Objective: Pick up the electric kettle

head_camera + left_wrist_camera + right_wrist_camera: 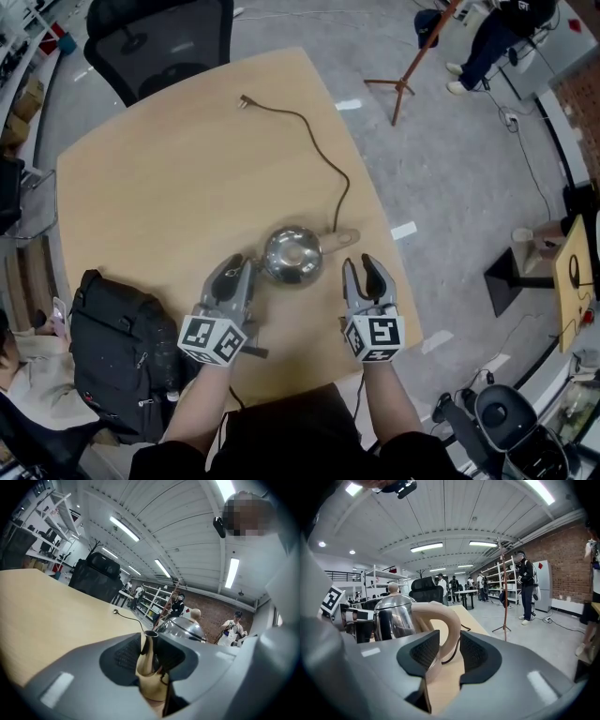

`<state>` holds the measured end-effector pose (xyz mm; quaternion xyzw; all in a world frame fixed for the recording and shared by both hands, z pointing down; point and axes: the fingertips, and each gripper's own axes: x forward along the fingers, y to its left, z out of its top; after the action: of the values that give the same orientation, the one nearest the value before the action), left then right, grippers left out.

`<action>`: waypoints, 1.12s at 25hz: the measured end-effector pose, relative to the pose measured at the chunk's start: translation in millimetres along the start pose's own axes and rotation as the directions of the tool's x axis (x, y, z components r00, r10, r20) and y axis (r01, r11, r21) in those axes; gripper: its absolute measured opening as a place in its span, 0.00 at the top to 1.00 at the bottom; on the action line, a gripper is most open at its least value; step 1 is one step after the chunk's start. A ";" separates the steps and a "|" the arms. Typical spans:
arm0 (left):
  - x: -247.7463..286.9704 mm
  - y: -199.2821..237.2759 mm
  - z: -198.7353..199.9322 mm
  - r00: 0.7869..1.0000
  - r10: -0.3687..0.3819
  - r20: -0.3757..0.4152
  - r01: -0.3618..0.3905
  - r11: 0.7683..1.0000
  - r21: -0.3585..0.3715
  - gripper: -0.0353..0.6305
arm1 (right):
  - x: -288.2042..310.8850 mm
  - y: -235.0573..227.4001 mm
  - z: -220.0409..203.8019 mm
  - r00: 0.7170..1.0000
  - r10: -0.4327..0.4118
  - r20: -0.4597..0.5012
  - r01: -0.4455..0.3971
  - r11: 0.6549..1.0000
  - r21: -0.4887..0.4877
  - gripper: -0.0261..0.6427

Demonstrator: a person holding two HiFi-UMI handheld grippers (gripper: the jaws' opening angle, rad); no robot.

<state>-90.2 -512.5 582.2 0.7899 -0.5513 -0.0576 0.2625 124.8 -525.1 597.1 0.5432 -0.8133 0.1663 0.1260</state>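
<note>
A steel electric kettle (pixel 292 253) stands near the front edge of the wooden table (pixel 169 178). Its beige handle (pixel 339 240) points right. My left gripper (pixel 234 265) is at the kettle's left side. In the left gripper view the left gripper (pixel 150 653) is shut on the kettle's beige spout (pixel 148 660), with the steel lid (pixel 183 629) just behind. My right gripper (pixel 362 267) is at the handle side. In the right gripper view the kettle (pixel 393 616) shows its curved handle (pixel 443 620) between the open jaws of the right gripper (pixel 445 656), with a gap at the right pad.
The kettle's dark cord (pixel 323 155) runs across the table to a plug (pixel 246 100) near the far edge. A black backpack (pixel 122 347) sits at the table's left front. An office chair (pixel 159 42) stands behind the table and a tripod stand (pixel 403 80) on the floor to the right.
</note>
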 end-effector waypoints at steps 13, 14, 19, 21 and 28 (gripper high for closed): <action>14.1 9.2 12.0 1.000 0.007 0.027 -0.006 0.999 -0.046 0.82 | 26.0 -2.0 -1.5 1.000 -0.030 -0.006 0.030 1.000 -0.008 0.68; 16.4 9.8 13.2 1.000 0.011 0.028 -0.010 0.999 -0.046 0.82 | 28.4 -2.7 -1.1 1.000 -0.031 -0.005 0.031 1.000 -0.006 0.68; 22.2 12.1 14.4 1.000 0.024 0.019 -0.023 0.999 -0.036 0.82 | 36.8 -4.3 -3.7 0.999 -0.044 -0.007 0.044 0.999 0.014 0.68; 22.1 12.5 13.8 1.000 0.020 0.016 -0.020 0.999 -0.041 0.82 | 38.0 -5.0 -5.0 0.999 -0.052 -0.009 0.052 0.998 0.023 0.69; 21.0 11.1 12.8 1.000 0.002 -0.004 -0.002 0.999 -0.048 0.82 | 40.1 -5.3 -7.3 0.998 -0.066 -0.008 0.066 0.996 0.066 0.77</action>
<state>-96.3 -538.8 580.8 0.7829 -0.5501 -0.0690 0.2822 114.7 -557.8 619.9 0.5731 -0.7886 0.1905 0.1158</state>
